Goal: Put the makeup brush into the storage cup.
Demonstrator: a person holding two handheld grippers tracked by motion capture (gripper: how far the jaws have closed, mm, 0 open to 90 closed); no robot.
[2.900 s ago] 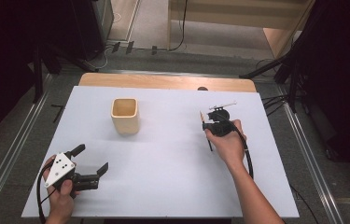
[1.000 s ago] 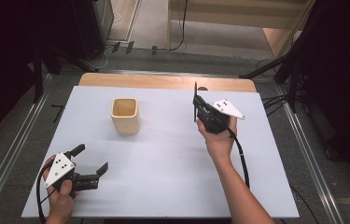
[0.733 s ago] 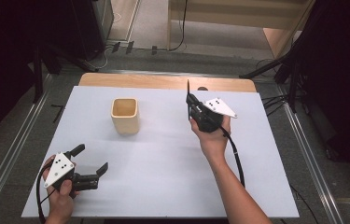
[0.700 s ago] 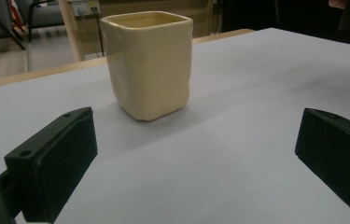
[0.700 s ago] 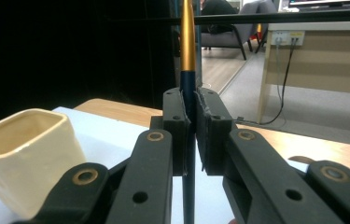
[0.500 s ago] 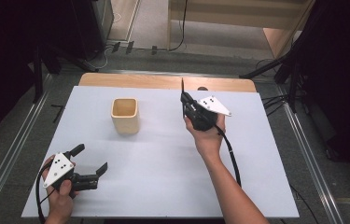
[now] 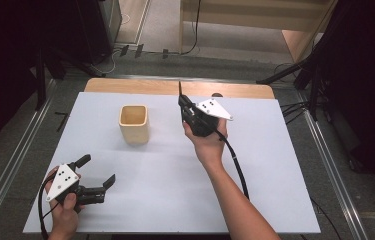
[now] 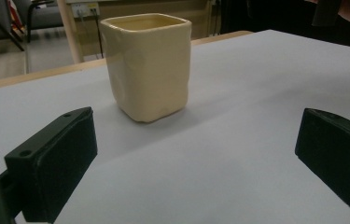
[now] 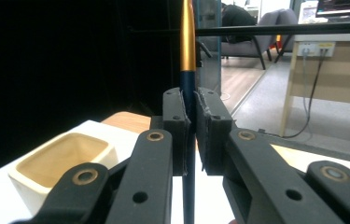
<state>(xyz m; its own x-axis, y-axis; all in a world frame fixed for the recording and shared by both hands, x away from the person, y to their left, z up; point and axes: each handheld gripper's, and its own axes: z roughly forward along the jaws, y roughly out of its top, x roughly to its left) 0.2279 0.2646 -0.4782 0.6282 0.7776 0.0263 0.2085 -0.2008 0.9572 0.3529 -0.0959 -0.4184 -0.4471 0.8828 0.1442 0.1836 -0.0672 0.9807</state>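
Jaws of my right gripper [image 7: 185, 106] clamp a pen [image 9: 187, 56] upright beside the cup [image 7: 134, 123]; left gripper [image 7: 96, 174] rests gaping on the desk [image 7: 275, 165].

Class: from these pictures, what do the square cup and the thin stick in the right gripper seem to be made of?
Cup: probably glazed ceramic; cream, thick-walled, soft sheen, slightly uneven sides.
Stick: likely a pen or brush handle; dark blue lacquered shaft and a gold, metal-looking band. Wood or plastic beneath, I cannot tell.
Right gripper: matte black plastic pads.
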